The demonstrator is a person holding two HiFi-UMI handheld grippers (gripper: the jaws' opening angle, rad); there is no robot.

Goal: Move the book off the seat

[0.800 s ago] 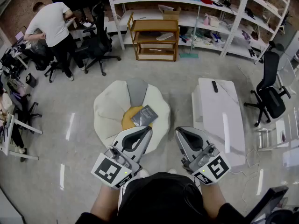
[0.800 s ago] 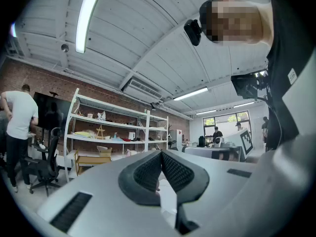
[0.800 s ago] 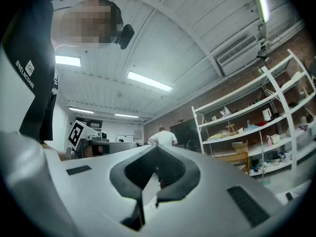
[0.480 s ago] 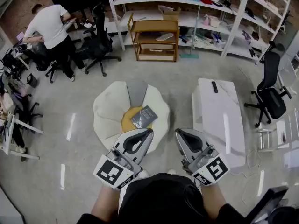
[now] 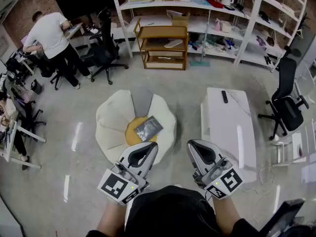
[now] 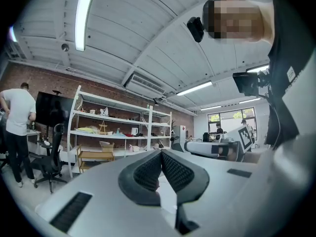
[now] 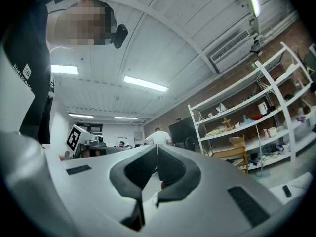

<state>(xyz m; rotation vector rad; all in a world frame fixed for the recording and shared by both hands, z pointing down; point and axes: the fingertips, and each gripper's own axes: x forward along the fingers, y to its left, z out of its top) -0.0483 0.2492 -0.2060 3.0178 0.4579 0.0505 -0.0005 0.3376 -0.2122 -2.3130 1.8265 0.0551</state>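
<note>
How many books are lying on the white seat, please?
1. The book lies on the yellow cushion in the middle of the white seat; another could be hidden beneath.

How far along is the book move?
Done: nothing yet; the book lies on the yellow cushion of the white seat. In hand: nothing; the left claw and right claw are shut and empty, short of the seat. Left: reach the book, grip it, lift it off and set it elsewhere, perhaps on the white table.
</note>
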